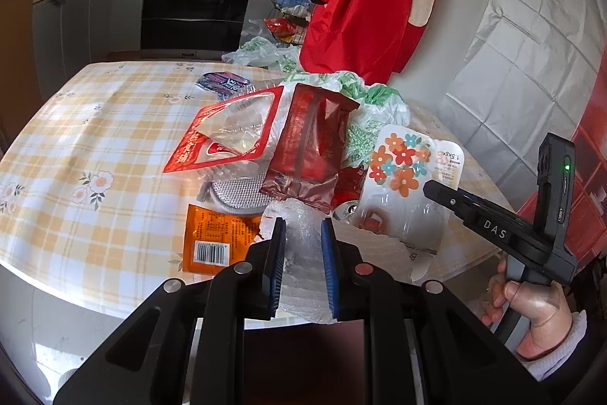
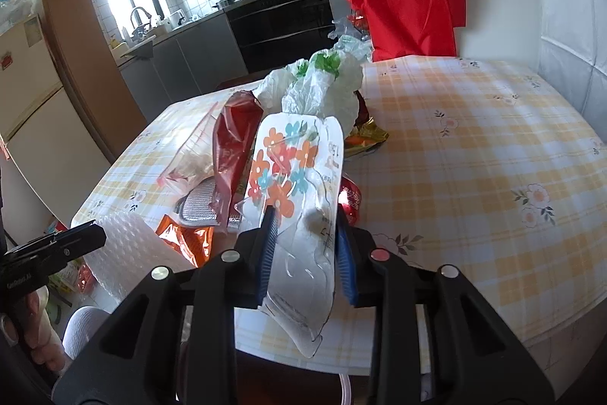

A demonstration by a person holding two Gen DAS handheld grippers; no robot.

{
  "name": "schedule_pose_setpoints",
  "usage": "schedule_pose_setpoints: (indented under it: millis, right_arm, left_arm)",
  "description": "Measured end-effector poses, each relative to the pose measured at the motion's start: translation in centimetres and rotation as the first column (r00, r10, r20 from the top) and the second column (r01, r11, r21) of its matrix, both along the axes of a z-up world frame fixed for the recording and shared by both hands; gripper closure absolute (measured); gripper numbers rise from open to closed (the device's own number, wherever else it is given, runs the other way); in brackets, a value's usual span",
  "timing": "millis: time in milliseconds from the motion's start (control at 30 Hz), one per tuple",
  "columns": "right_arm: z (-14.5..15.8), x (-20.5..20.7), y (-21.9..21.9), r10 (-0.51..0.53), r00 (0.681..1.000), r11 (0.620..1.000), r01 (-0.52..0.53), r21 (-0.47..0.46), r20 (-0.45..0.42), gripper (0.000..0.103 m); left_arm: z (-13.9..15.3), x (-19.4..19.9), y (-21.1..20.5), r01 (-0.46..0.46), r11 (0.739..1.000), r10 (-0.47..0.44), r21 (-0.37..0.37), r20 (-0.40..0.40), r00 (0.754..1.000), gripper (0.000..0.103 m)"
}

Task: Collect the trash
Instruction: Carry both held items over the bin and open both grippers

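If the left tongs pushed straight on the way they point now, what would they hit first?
The left tongs already hold bubble wrap between them. Straight ahead, the dark red packet on the trash pile looks first, though depth is unclear.

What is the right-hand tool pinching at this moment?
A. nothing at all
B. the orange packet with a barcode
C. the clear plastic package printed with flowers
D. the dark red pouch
C: in the right wrist view the right tool has its blue pads on either side of the flower-printed package, while the dark red pouch and the orange packet lie apart on the table.
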State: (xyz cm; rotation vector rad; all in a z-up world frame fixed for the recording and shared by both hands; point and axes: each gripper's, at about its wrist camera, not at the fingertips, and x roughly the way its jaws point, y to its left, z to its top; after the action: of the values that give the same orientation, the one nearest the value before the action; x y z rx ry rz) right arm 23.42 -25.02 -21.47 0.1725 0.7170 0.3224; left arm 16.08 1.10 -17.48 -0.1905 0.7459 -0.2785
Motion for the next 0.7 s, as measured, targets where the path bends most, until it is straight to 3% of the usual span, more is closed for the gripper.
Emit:
schedule_pose_setpoints:
  millis: [400, 700]
  right_arm:
    - [4.6, -4.5, -0.8, -0.014, 0.994, 0.999, 0.01, 0.04, 0.106, 0.071]
    - [7.0, -8.2, -1.0, 0.004, 0.986, 0.999, -0.012, 0.043, 0.167, 0.071]
  left_arm:
    - [2.8, -4.2, 0.0, 0.003, 1.0, -0.004, 0.02, 0.069, 0.998, 0.084]
    - [2.3, -7.2, -0.7, 0.034, 0.999, -0.035, 0.026, 0.054, 0.998, 0.083]
